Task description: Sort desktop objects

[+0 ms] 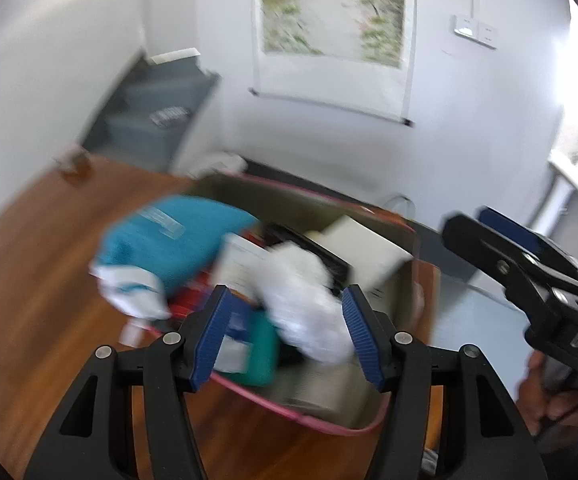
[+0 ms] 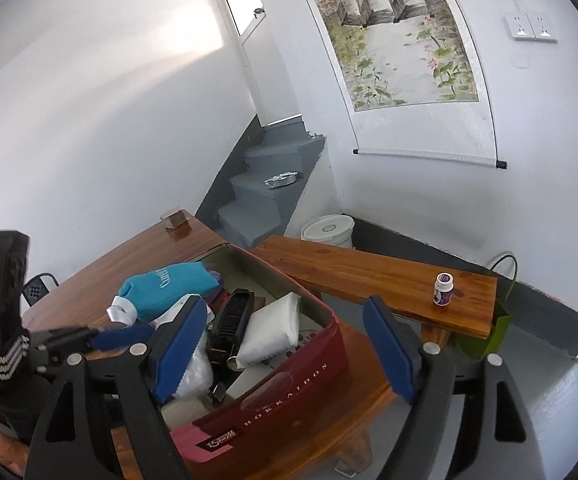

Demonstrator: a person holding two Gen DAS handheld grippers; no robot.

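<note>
Left wrist view: blurred; the left claw [image 1: 287, 334] fills the lower centre, fingers spread wide, holding nothing, above the box.
Right wrist view: sharp; the right claw [image 2: 285, 354] sits at lower centre, also wide open and empty, over the near corner of the box.
Red box [image 2: 289, 380]: stands on the wooden table [image 2: 137, 256], centre to lower left of the frame, lid off, already heaped.
Contents: a teal pouch [image 2: 169, 286] at the far left of the box, a black comb-like item [image 2: 233, 314] in the middle, a white packet [image 2: 273, 328] to its right, a clear plastic bag [image 2: 197, 372] nearest the camera.
Still outside: a small white bottle [image 2: 443, 288] at the right of the frame on the wooden bench [image 2: 369, 272] behind the box, well apart from it; a small brown block [image 2: 175, 218] at the far table corner, upper left of the box.
Progress: judging by the full box, most sorting looks done; the bottle and perhaps the block seem left.
</note>
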